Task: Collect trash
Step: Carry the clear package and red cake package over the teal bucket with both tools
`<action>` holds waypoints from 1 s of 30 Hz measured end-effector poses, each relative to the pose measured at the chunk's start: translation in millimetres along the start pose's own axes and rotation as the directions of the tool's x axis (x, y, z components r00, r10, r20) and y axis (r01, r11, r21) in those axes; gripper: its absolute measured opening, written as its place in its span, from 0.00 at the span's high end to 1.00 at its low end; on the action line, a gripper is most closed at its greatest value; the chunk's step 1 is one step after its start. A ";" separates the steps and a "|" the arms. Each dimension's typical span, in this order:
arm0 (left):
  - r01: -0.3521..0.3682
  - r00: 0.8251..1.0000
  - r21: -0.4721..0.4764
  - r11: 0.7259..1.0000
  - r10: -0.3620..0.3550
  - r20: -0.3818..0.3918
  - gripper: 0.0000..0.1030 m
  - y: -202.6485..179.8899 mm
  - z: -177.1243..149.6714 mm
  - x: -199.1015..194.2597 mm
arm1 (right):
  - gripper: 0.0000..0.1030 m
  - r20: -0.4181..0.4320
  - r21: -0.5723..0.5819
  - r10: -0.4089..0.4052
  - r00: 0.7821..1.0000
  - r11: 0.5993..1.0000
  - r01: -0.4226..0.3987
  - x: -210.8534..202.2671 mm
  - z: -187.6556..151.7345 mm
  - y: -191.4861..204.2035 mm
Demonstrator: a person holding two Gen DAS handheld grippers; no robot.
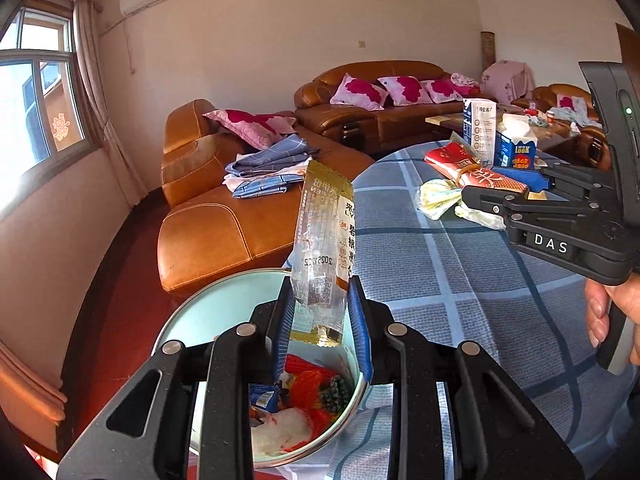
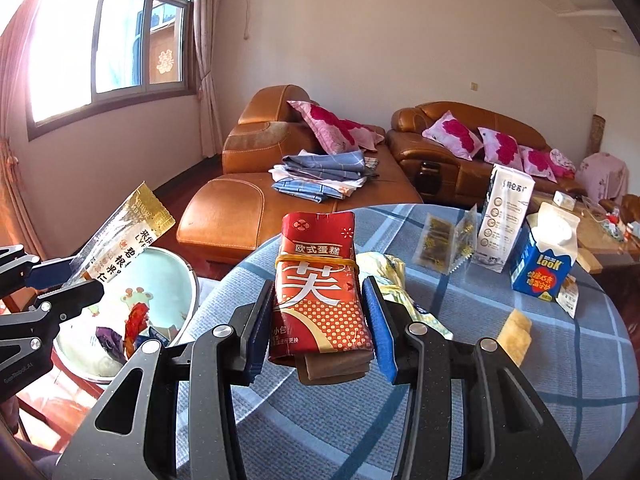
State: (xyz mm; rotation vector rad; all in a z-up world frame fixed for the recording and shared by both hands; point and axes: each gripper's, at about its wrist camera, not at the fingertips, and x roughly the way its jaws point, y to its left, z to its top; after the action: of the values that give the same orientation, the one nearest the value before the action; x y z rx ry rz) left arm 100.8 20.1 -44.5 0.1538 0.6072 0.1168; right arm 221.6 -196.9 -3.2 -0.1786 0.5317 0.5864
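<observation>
Because I am clearing snack rubbish off the table, here is how each thing sits, placed against the waste bin:

Waste bin (image 1: 224, 300): it stands on the floor just beside the table (image 1: 460, 280) edge, low enough that I can drop rubbish straight in; wrappers already lie at its bottom.

Left hand-held gripper (image 1: 322, 312): its jaws are narrowed onto the lower end of a clear nut wrapper (image 1: 324, 232), the blue pads pressing both sides. I hold it upright directly over the bin mouth, so I judge that letting go would land it inside.

Nut wrapper: above the bin, clear of the rim, gold-edged top pointing up, touching nothing but my pads.

Right hand-held gripper (image 2: 318, 312): partly closed around a red cake packet (image 2: 320, 280), pads against its two long sides. It is over the table, on the side away from the bin.

Red cake packet: folded flat and bound with a rubber band, which keeps it compact enough to grip across its width; whether it is lifted clear of the cloth I cannot tell.

Yellow crumpled wrapper (image 1: 436, 200): on the table, beyond the bin, just beside the cake packet.

Blue milk carton (image 2: 542, 264) and white carton (image 2: 502, 220): upright, far across the table from the bin.

Small sachets (image 2: 448, 240): on the table near the white carton.

Next, in my judgement: release the nut wrapper, then carry the red packet across to the bin.
</observation>
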 end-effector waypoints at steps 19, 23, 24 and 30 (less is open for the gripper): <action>-0.122 0.992 -0.021 0.992 0.121 -0.044 0.74 44.1 -11.3 -2.7 | 0.57 0.007 -0.096 0.071 0.997 0.993 -0.070 22.2 6.5 43.4; -0.139 0.989 -0.028 0.990 0.137 -0.051 0.74 52.5 -14.4 -3.1 | 0.57 0.012 -0.107 0.081 0.997 0.991 -0.079 23.7 9.3 49.4; -0.142 0.989 -0.029 0.989 0.141 -0.053 0.74 53.9 -14.7 -3.1 | 0.57 0.012 -0.111 0.084 0.996 0.990 -0.082 24.2 10.0 51.5; -0.165 0.985 -0.029 0.986 0.163 -0.063 0.74 60.5 -16.6 -1.5 | 0.57 0.007 -0.151 0.096 0.995 0.984 -0.094 29.1 10.7 64.5</action>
State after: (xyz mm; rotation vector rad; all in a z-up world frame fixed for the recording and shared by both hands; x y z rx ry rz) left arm 86.2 81.1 -46.3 0.1671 0.6524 0.2919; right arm 209.9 -126.6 -10.2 -0.2927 0.4838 0.7206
